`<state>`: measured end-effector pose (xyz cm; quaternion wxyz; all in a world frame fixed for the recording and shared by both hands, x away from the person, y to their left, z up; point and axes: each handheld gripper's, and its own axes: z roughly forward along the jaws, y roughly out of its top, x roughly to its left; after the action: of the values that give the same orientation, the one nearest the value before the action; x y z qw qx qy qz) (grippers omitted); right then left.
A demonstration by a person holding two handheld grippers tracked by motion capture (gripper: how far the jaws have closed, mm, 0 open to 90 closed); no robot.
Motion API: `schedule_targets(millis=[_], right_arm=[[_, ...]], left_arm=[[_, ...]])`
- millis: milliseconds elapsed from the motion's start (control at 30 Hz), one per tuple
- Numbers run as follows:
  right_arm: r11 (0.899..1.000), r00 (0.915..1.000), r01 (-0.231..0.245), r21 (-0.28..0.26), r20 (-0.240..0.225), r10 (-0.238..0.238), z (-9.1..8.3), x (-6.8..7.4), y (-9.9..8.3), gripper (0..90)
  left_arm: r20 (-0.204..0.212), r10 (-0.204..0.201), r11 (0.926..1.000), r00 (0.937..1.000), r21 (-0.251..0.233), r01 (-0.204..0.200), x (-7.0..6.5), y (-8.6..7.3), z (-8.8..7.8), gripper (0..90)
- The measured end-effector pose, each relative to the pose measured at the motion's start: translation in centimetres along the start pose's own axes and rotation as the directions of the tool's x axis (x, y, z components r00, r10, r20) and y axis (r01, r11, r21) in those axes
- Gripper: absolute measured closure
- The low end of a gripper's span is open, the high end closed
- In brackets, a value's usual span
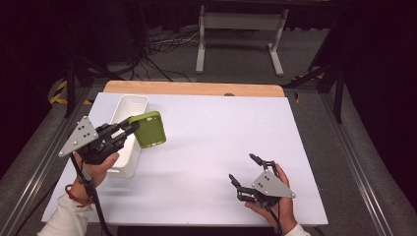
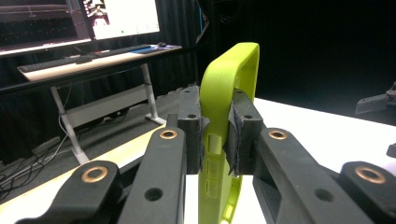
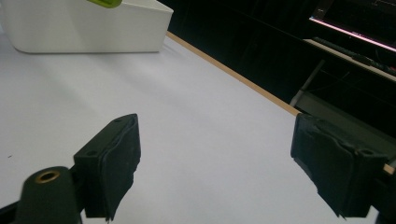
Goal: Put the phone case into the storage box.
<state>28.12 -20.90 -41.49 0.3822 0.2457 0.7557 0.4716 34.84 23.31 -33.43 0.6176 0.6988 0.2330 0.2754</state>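
High view: left gripper pinches lime-green soft plastic phone case, held aloft beside white oblong plastic bin.
Left gripper view: pads clamp case's thin edge (shallow bite; could slip or twist out).
Right gripper view: right gripper spread wide, empty, over white table.

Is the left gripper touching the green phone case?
Touching. In the left gripper view, both pads of the left gripper press on opposite sides of the green phone case, with no gap.
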Motion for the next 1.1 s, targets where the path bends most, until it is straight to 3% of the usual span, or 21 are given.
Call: schedule_targets(millis=[1100], right_arm=[[1.0, 1.0, 0.001, 0.009, -0.004, -0.001, 0.1, -0.1, -0.1, 16.9]], left_arm=[[-0.084, -0.017, 0.9995, 0.9964, -0.027, 0.014, 2.2, 0.1, -2.2, 78.2]])
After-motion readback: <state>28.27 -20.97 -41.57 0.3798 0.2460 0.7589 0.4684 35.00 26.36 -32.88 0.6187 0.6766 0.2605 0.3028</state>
